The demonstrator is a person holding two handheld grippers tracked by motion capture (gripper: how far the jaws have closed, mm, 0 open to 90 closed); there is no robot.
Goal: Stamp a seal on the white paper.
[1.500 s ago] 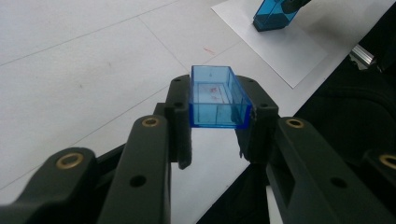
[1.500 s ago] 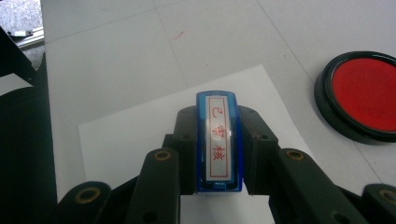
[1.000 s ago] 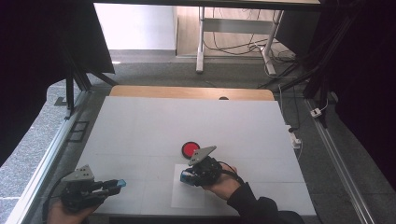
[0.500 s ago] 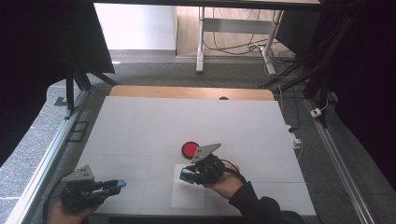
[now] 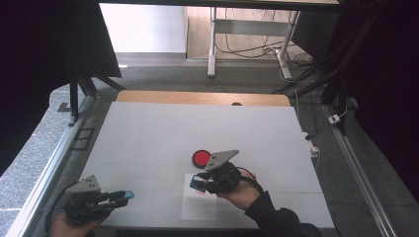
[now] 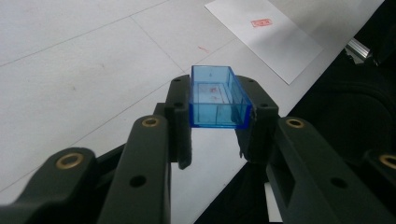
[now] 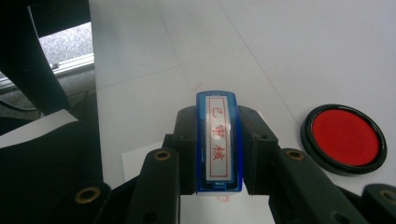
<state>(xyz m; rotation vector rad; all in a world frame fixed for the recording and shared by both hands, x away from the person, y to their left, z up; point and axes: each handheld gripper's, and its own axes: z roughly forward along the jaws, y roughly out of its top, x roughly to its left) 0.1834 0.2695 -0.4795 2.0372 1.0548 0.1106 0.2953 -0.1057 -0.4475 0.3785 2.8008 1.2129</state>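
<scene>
My left gripper [image 5: 124,197] sits at the table's near left corner, shut on a clear blue rectangular cap [image 6: 217,97], whose open side faces up. Over the near middle of the table my right gripper [image 5: 197,183] is shut on a blue stamp [image 7: 218,140]. The stamp's white label with red characters faces the right gripper view's camera. This gripper hovers over the top edge of a white paper sheet [image 5: 198,208]. A red stamped mark [image 6: 260,22] shows on the sheet. The round red ink pad [image 5: 201,158] in its black rim lies just beyond the right gripper.
The white tabletop [image 5: 197,128] stretches far ahead, with a wooden strip [image 5: 197,98] at its back edge. Metal rails [image 5: 54,163] run along both sides. A dark sleeve [image 5: 276,219] comes in from the bottom.
The right gripper has shifted very slightly to the right with the stamp. The left gripper has kept still.
</scene>
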